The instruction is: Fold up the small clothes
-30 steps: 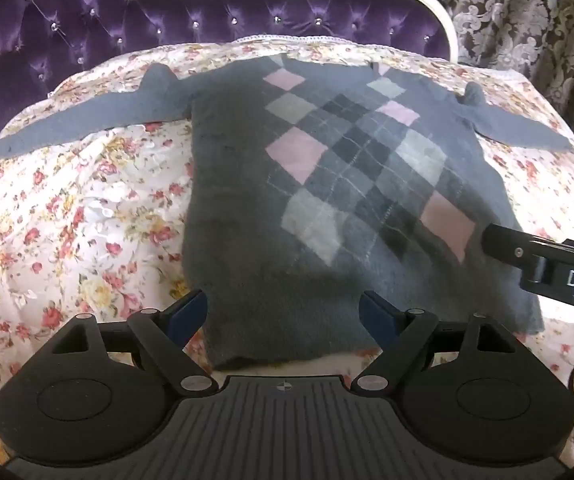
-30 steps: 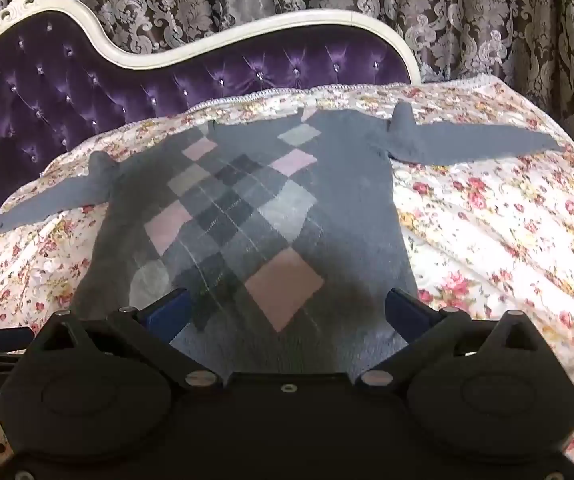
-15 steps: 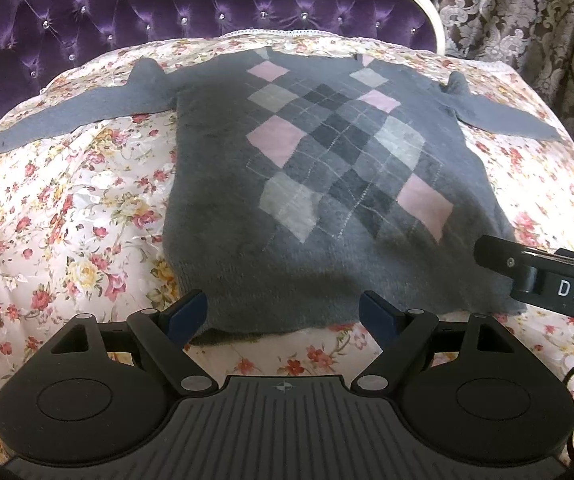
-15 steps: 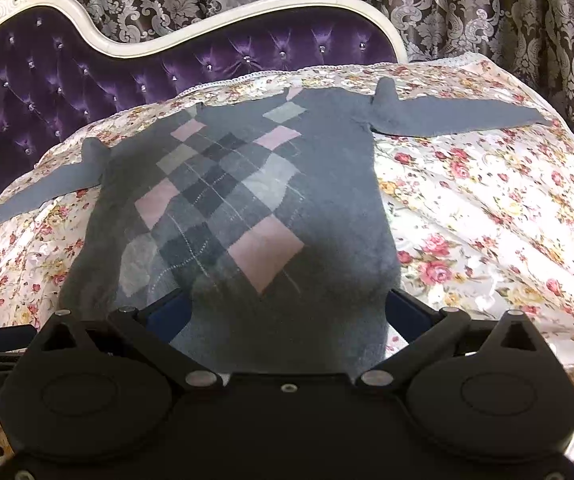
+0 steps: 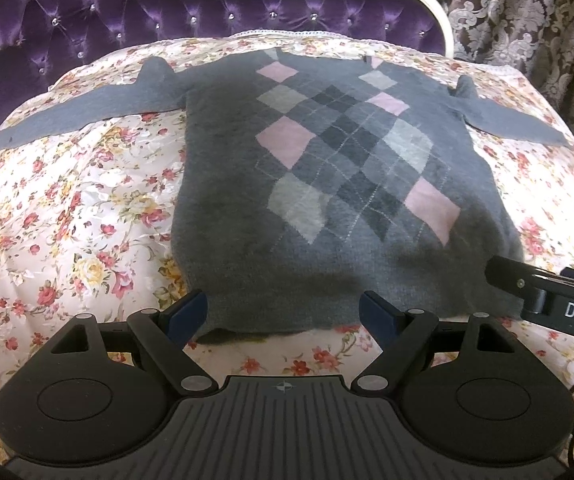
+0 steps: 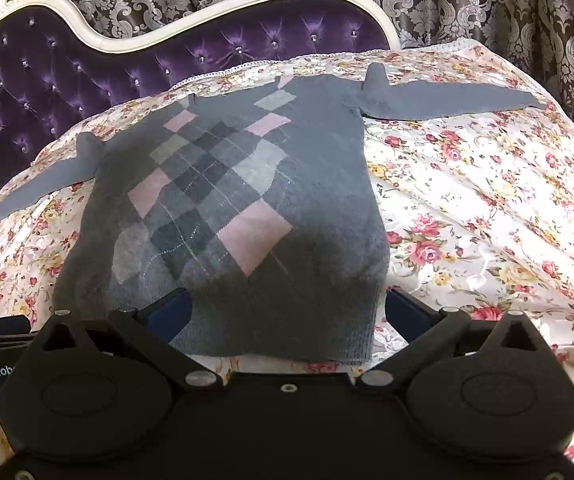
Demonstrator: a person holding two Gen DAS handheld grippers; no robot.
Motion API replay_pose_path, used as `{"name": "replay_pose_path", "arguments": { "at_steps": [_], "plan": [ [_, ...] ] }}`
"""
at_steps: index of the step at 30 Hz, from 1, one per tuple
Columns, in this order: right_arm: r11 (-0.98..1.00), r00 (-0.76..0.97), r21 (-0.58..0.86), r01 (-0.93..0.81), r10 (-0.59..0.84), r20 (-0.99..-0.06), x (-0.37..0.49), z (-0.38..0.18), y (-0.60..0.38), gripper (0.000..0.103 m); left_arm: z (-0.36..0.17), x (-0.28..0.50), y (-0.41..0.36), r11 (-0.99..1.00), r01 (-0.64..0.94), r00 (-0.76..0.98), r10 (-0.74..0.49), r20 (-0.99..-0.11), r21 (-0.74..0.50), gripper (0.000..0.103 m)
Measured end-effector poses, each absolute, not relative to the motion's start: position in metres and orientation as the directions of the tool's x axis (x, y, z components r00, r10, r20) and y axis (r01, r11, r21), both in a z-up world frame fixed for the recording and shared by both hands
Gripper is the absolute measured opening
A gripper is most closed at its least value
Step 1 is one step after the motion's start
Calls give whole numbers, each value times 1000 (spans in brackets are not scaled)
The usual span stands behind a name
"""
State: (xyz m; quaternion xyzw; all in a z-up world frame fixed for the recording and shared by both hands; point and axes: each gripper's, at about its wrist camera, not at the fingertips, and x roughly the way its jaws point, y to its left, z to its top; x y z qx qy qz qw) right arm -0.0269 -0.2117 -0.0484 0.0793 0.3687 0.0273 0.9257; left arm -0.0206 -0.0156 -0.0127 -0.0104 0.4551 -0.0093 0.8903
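Observation:
A small grey sweater [image 5: 327,184] with a pink and grey diamond pattern lies flat, face up, on a floral cloth, both sleeves spread out sideways. It also shows in the right wrist view [image 6: 227,216]. My left gripper [image 5: 283,314] is open and empty, just above the hem at its left part. My right gripper [image 6: 287,312] is open and empty, its fingers either side of the hem's right part. The right gripper's side shows at the right edge of the left wrist view [image 5: 547,296].
The floral cloth [image 5: 67,216] covers a seat with a purple tufted backrest [image 5: 207,12] framed in white. Patterned dark curtains [image 6: 487,8] hang behind. The cloth drops away at the right [image 6: 527,240].
Both grippers pulled back toward the hem, then the left one moved in a little closer. The hem now shows in front of both grippers. The sweater has not moved.

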Motion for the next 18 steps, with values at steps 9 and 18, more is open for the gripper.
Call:
{"name": "replay_pose_path", "arguments": {
  "at_steps": [9, 18],
  "plan": [
    [986, 722, 166, 16, 103, -684, -26, -50, -214, 102, -14, -20, -10, 1000, -18, 586, -9, -811, -24, 83],
    [986, 716, 168, 11, 109, -689, -25, -51, -213, 102, -15, -19, -7, 999, -26, 580, -4, -815, -23, 83]
  ]
}}
